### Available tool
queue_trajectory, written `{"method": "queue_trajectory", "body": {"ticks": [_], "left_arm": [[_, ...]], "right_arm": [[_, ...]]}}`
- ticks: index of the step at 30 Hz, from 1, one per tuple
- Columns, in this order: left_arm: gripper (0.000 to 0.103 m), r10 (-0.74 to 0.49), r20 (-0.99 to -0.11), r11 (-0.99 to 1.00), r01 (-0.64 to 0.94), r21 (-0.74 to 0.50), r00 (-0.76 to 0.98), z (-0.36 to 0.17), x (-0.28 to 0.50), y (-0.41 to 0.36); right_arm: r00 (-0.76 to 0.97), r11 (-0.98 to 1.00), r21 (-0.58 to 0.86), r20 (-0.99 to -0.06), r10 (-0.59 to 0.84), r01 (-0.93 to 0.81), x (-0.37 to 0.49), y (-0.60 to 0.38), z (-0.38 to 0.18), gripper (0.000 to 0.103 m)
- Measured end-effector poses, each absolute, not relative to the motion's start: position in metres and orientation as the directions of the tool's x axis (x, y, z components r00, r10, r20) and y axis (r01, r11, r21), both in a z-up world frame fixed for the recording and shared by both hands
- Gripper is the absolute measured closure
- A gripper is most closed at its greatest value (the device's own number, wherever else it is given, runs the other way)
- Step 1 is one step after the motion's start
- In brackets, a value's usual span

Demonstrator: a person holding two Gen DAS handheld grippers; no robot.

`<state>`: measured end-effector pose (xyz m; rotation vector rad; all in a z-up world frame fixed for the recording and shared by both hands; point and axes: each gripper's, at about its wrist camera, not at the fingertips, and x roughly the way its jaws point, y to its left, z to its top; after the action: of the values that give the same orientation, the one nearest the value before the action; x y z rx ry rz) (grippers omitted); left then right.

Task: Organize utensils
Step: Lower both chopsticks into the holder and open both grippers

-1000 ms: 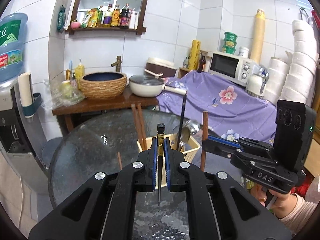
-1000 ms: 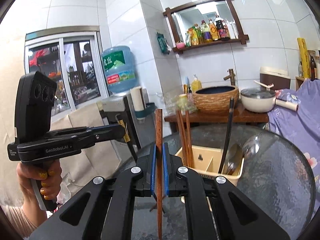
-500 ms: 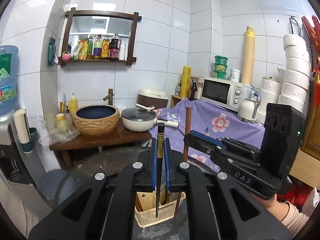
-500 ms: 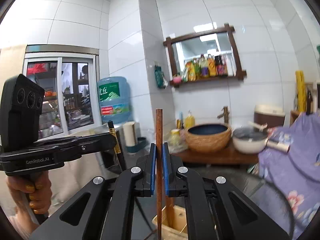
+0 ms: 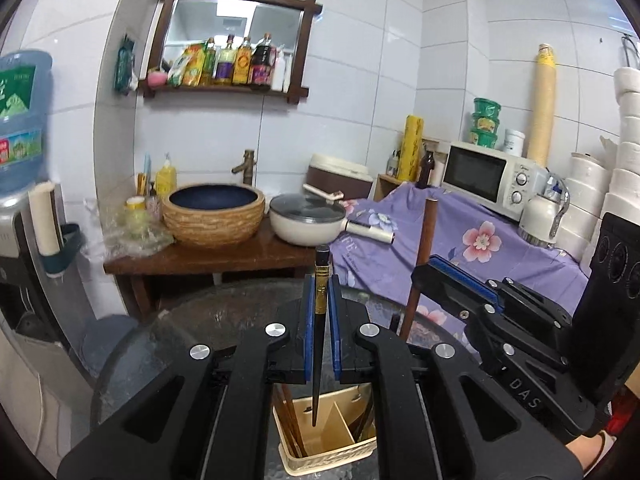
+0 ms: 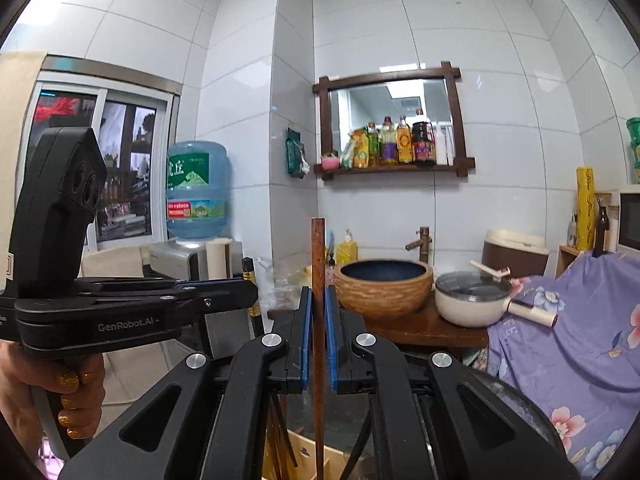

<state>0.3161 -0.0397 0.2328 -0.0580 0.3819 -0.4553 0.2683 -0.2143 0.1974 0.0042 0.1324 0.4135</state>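
My left gripper (image 5: 321,292) is shut on a black chopstick (image 5: 319,344) with a gold band. The stick stands upright, and its tip hangs over a cream divided utensil holder (image 5: 332,460). That holder has brown chopsticks (image 5: 289,420) in its left compartment. To the right, my right gripper (image 5: 454,276) is shut on a brown wooden chopstick (image 5: 425,256). In the right wrist view this right gripper (image 6: 318,304) clamps the brown chopstick (image 6: 318,264) upright above the holder (image 6: 306,454). The left gripper (image 6: 244,294) is at the left, in a hand.
The holder stands on a round dark glass table (image 5: 192,332). Behind it a wooden stand (image 5: 208,260) bears a woven basin (image 5: 214,216) and a white lidded pot (image 5: 308,220). A water dispenser (image 5: 20,240) stands left. A purple cloth (image 5: 480,256) with a microwave (image 5: 488,178) is at the right.
Both grippers have risen with their chopsticks and moved over the table toward the holder. The holder has slid from ahead of the fingers to just beneath them.
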Motion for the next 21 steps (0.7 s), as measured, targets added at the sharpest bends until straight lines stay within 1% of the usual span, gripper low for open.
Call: {"method": "queue_trajectory", "body": {"ticks": [3,7,13,16,19,21], "left_arm": [[0.096,-0.440,-0.367,0.898,0.413,-0.154,0.819,0.215,0.319,-0.040],[0.096,-0.428,-0.396,0.902,0.408,-0.139,0.812,0.192,0.316,-0.043],[0.096,-0.396,-0.425,0.915,0.387,-0.110,0.814,0.160,0.315,-0.048],[0.096,-0.399,-0.449,0.914,0.389,-0.119,0.800,0.146,0.316,-0.049],[0.096,-0.395,-0.463,0.915,0.383,-0.124,0.794,0.134,0.318,-0.052],[0.096,-0.383,-0.452,0.920,0.378,-0.105,0.806,0.132,0.316,-0.053]], "right_arm": [[0.904,0.917,0.047,-0.158,0.398,-0.396,0.272,-0.216,0.183,0.097],[0.891,0.914,0.075,-0.204,0.405,-0.398,0.274,-0.215,0.161,0.097],[0.880,0.914,0.086,-0.248,0.405,-0.396,0.270,-0.212,0.137,0.097],[0.877,0.917,0.089,-0.269,0.398,-0.389,0.270,-0.213,0.129,0.097],[0.880,0.921,0.089,-0.273,0.389,-0.380,0.268,-0.214,0.124,0.097],[0.879,0.920,0.091,-0.273,0.391,-0.381,0.268,-0.215,0.123,0.097]]}}
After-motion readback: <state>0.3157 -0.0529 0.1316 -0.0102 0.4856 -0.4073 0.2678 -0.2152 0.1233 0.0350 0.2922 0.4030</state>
